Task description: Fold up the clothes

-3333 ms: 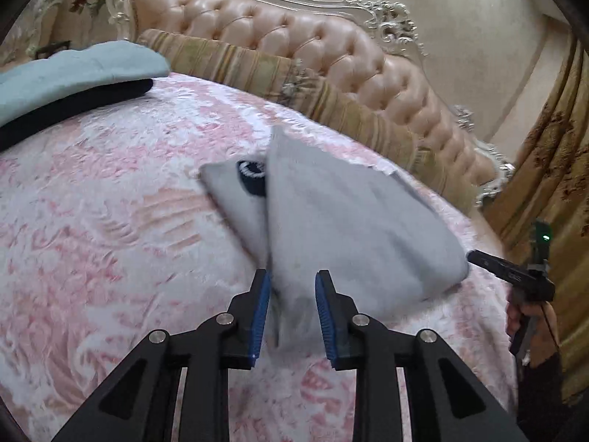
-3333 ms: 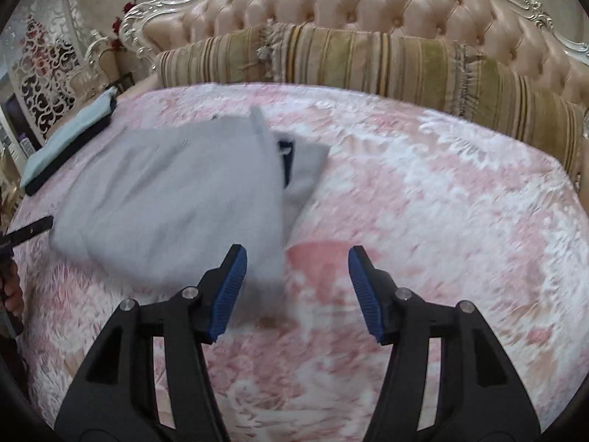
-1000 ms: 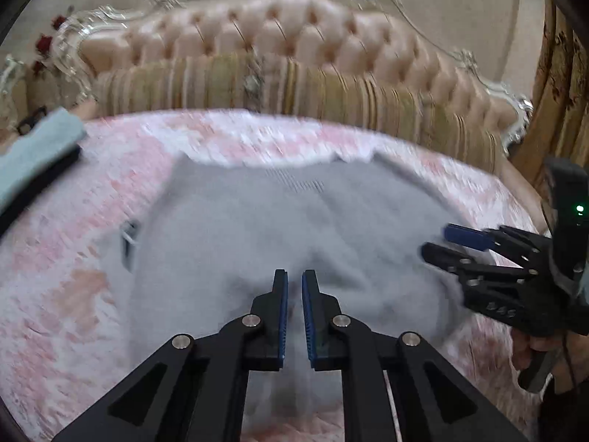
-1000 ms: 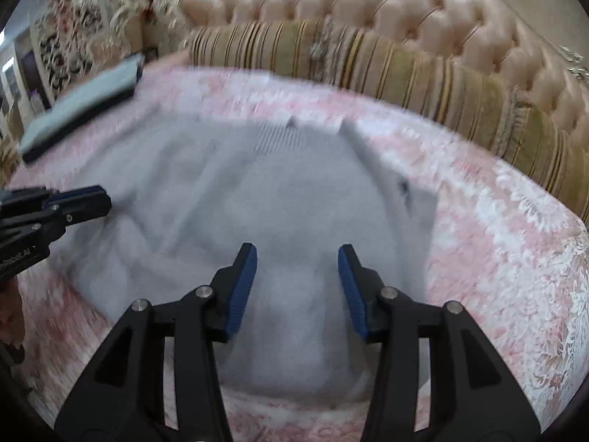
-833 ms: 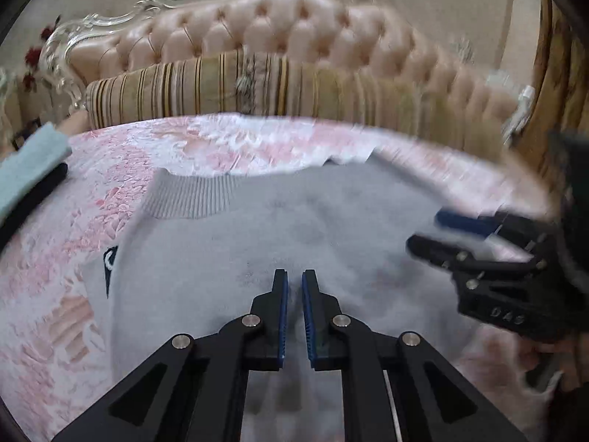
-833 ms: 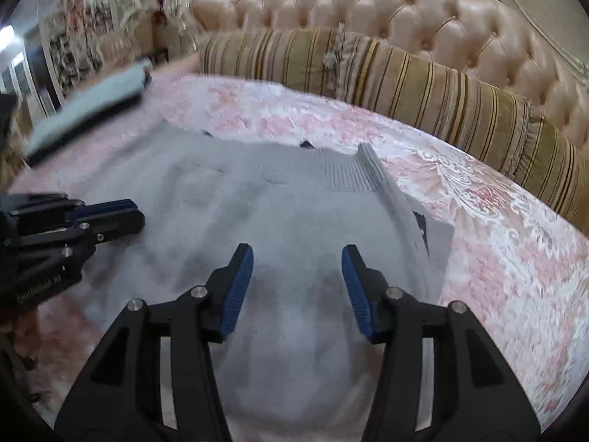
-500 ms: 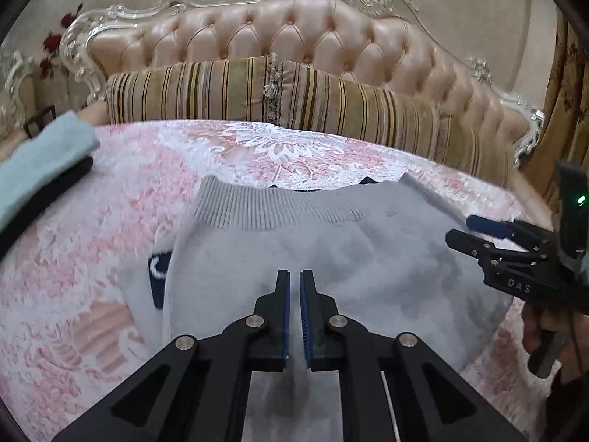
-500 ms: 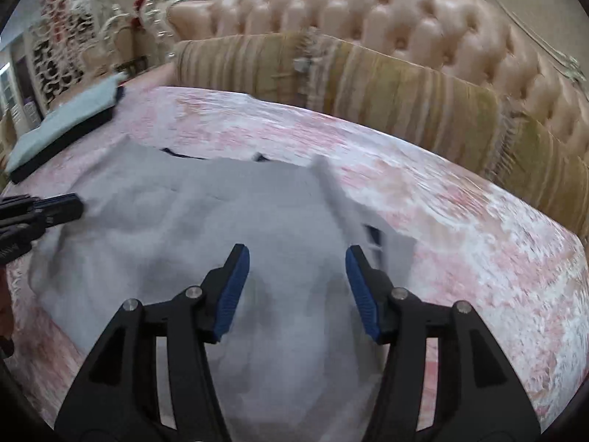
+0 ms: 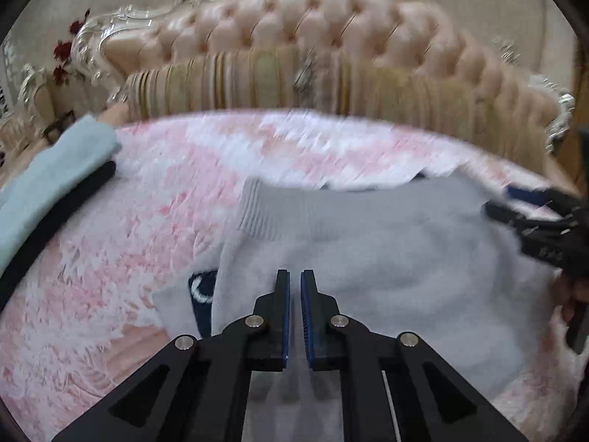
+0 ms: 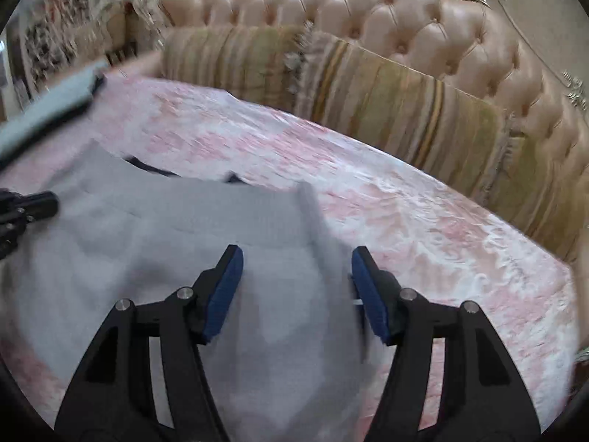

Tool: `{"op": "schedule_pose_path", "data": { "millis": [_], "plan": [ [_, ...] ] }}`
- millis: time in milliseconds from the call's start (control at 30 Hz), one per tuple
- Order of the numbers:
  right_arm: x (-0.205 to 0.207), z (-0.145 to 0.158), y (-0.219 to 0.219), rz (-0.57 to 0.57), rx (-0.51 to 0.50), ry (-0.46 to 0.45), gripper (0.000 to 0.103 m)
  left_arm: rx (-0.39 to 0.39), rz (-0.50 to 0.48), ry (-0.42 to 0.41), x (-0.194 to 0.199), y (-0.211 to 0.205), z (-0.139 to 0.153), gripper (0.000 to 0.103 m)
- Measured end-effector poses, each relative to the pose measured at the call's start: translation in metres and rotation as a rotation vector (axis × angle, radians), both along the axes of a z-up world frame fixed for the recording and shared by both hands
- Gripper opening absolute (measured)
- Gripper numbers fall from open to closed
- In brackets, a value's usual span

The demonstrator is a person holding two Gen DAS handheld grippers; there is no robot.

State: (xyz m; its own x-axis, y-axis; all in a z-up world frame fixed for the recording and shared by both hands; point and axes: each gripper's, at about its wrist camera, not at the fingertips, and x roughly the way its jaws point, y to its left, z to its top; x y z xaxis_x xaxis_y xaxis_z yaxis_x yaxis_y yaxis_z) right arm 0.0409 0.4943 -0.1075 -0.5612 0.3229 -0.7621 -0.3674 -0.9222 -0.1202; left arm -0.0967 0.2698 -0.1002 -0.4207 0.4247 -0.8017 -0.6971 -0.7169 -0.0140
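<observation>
Grey sweater (image 9: 386, 258): folded, lying flat on the pink-and-white bedspread (image 9: 147, 228), ribbed hem toward the headboard; a dark patch with a white mark shows at its left edge in the left wrist view.

Left gripper (image 9: 295, 287): poised over the near middle of the sweater, jaws all but closed with only a thin slit between the blue pads; nothing visibly caught between them.

Right gripper (image 10: 296, 276): jaws spread wide and just been opening; the sweater's right edge lies below and between them, but the pads do not press on it. In the left wrist view it sits at the sweater's far right corner.

Folded teal and black clothes (image 9: 48, 191): well apart, at the bed's left.

Striped bolster (image 10: 368, 99), tufted headboard (image 10: 405, 25): behind.
</observation>
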Motion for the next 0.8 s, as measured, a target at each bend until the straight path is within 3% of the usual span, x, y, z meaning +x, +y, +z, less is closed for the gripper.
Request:
{"op": "schedule_pose_path", "data": {
  "millis": [100,200,267,400,533,600,800],
  "plan": [
    [0.009,-0.004,0.027,-0.079,0.002,-0.011,0.064,-0.006,0.028,0.05,-0.002,-0.008,0.003,0.008],
    [0.019,0.006,0.048,-0.123,-0.067,0.032,0.068,-0.019,0.075,0.113,-0.001,-0.01,0.012,0.009],
    [0.019,0.017,0.04,-0.107,-0.047,0.061,0.068,-0.004,0.052,0.133,0.002,-0.004,0.016,0.009],
    [0.003,0.022,0.0,0.033,-0.039,0.086,0.069,-0.036,0.042,0.173,0.005,0.01,0.016,0.009],
    [-0.017,0.005,-0.001,0.013,0.049,0.008,0.069,-0.073,0.055,0.171,-0.001,0.012,0.008,0.009],
    [-0.019,-0.008,0.012,-0.013,0.033,-0.036,0.069,-0.081,0.062,0.176,-0.003,0.008,0.006,0.009],
    [-0.008,-0.004,0.035,-0.065,0.016,-0.01,0.07,-0.114,0.06,0.223,-0.002,0.01,0.002,0.009]
  ]
}}
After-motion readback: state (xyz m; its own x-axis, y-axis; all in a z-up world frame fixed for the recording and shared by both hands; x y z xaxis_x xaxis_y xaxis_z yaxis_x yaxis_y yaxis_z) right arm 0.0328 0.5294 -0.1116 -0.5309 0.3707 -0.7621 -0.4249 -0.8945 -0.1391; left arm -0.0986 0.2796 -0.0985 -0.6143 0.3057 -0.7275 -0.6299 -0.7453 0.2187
